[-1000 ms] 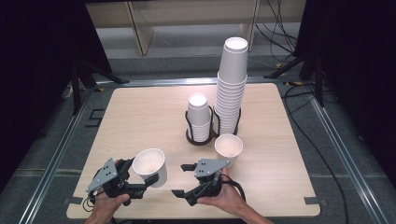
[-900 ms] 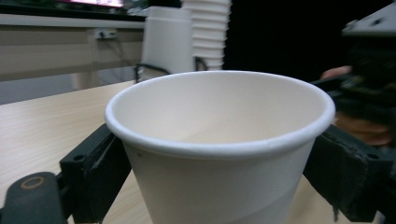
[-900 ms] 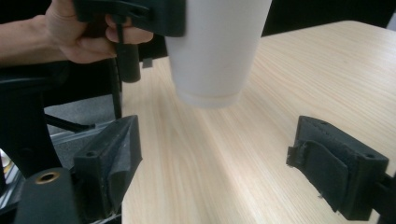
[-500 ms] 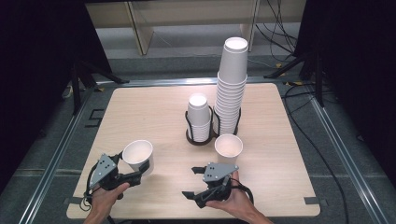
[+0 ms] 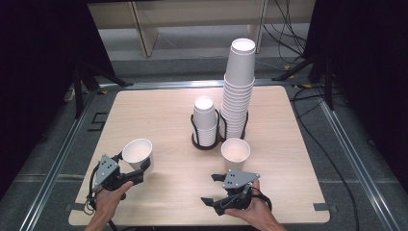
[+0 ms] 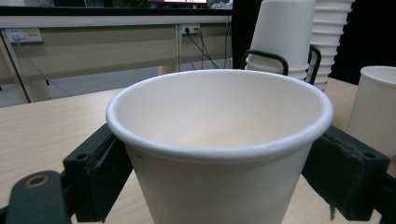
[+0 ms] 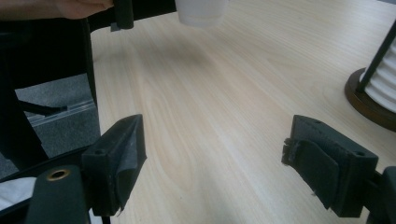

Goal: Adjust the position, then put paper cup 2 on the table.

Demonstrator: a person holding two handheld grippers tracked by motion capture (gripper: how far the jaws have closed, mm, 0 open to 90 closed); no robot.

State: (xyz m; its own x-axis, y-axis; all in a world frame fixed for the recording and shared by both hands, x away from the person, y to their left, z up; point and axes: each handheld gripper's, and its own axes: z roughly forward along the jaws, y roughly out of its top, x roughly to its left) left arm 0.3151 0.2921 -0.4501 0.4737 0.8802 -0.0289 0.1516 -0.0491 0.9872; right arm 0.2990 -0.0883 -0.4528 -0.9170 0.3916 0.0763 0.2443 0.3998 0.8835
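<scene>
With the left gripper (image 5: 139, 169) clamped on a cup (image 5: 137, 153) near the table's (image 5: 288, 125) front left, lower it level (paper crushes easily) before releasing; the right gripper (image 5: 211, 188) stands wide, empty.

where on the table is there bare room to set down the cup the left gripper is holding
Bare wood lies left of the cup holder toward the table's far-left corner, and along the right edge beyond the tall stack. It is crowded mid-table around the holder and loose cup.

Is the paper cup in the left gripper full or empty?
Empty: the paper cup shows a bare white inside in the left gripper view.
</scene>
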